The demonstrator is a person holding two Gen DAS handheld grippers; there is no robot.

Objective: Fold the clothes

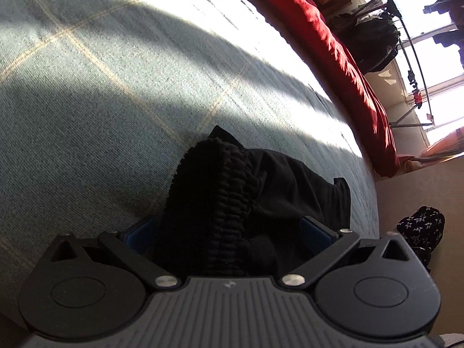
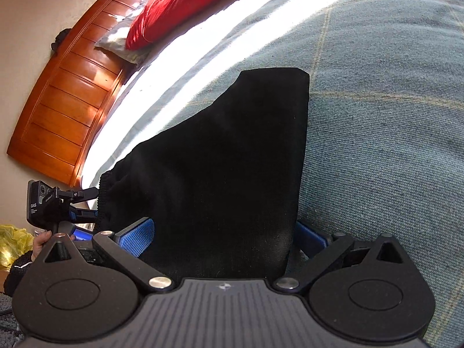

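- Left wrist view: the left gripper [image 1: 229, 232] has its blue pads [image 1: 311, 232] standing wide on either side of a bunched, ribbed waistband [image 1: 220, 185] of the black garment [image 2: 220, 156]. The cloth fills the gap, yet the pads do not appear pressed onto it, so I cannot tell whether it is truly pinched or only lying between them.
- Right wrist view: the right gripper [image 2: 226, 237] shows the same picture at the other end, its blue fingers [image 2: 139, 236] spread with the garment's lower edge running between them and down to the body of the tool (a firm grasp can't be confirmed here either).
- In that same view the left gripper appears at the far left, its jaws at the elastic waistband, with a hand [image 2: 43, 239] on its handle.
- The garment (shorts or short trousers, by the look of it) lies on the grey-green bedcover [image 2: 377, 145], one leg stretching flat away from the right gripper.
- Progress, as I judge it: early to middle. The piece looks doubled lengthwise, but the waistband end is crumpled and no compact fold is made yet; smoothing and a crosswise fold seem to remain.
- Further out: a red blanket [image 1: 333, 43] along the bed's far side, a wooden headboard [image 2: 66, 98], and a star-patterned dark item [image 1: 420, 229] beyond the bed edge.
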